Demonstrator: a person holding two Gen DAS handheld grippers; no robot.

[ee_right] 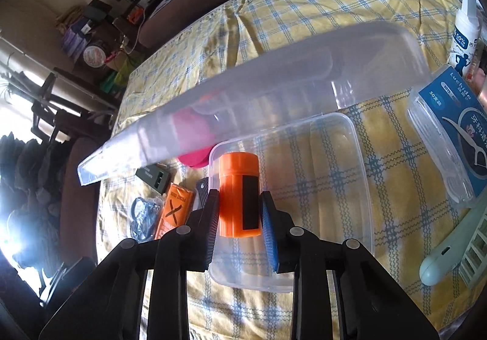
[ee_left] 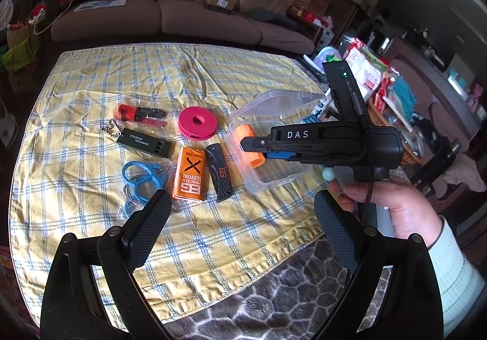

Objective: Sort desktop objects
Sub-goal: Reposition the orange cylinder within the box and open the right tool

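Right gripper (ee_right: pixel 239 215) fingers clamp the orange canister (ee_right: pixel 239 195), seemingly above the clear box (ee_right: pixel 362 187); left gripper (ee_left: pixel 243 215) fingers apart.

Home living room | brown sofa (ee_left: pixel 182 11) behind a table under a yellow checked cloth (ee_left: pixel 91 90) | patterned rug (ee_left: pixel 274 294) | cluttered shelves (ee_left: pixel 380 72) at right

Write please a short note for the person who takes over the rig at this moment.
Right claw: shut on the orange plastic cylinder, held over the clear plastic box, lid open.
Left claw: open, holds nothing, above the checked yellow cloth.
Done: nothing lies in the box yet.
Left on the cloth: pink round spool, green survival whistle, orange pocket guide, black folding knife, blue ring tool, red-black tool.
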